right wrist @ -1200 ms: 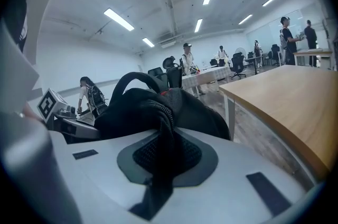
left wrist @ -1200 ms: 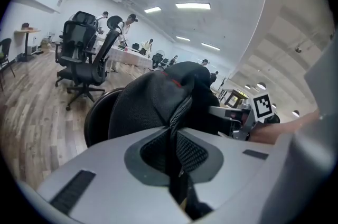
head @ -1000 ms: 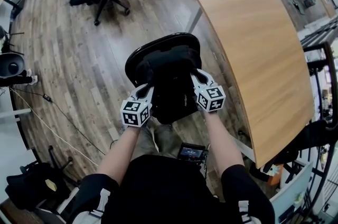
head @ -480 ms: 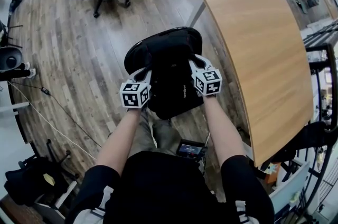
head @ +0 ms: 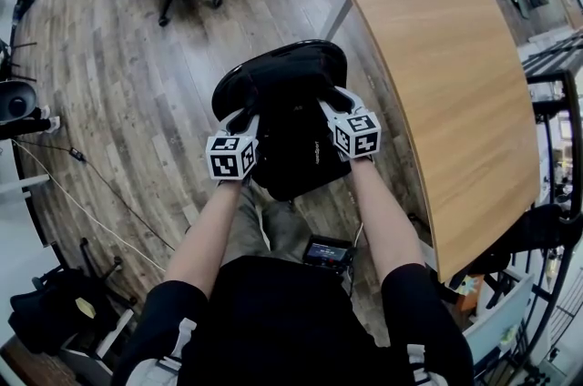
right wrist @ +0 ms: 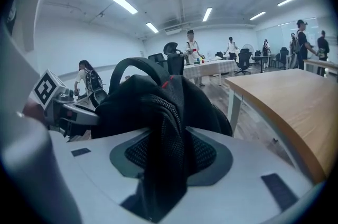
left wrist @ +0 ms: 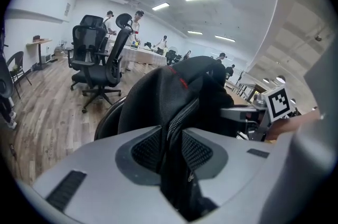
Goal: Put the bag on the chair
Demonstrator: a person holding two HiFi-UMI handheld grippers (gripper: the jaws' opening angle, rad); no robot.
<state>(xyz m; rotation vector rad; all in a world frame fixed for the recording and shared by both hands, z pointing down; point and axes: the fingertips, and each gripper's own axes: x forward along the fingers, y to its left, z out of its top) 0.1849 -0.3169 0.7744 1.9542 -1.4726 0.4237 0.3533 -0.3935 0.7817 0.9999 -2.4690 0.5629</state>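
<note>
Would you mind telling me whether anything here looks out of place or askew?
Nothing looks damaged or spilled. The black bag sits on the chair, its fabric between the jaws of the left gripper and right gripper, which have just been opening.

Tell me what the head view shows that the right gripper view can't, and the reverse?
Only the head view: the person's forearms, a small screen device at the waist, and a cable on the floor. Only the right gripper view: ceiling lights, people standing far off, and a close look between the right gripper jaws, which have just been opening, with a mesh strap hanging between them. Both: the black bag, the chair and the wooden table.
</note>
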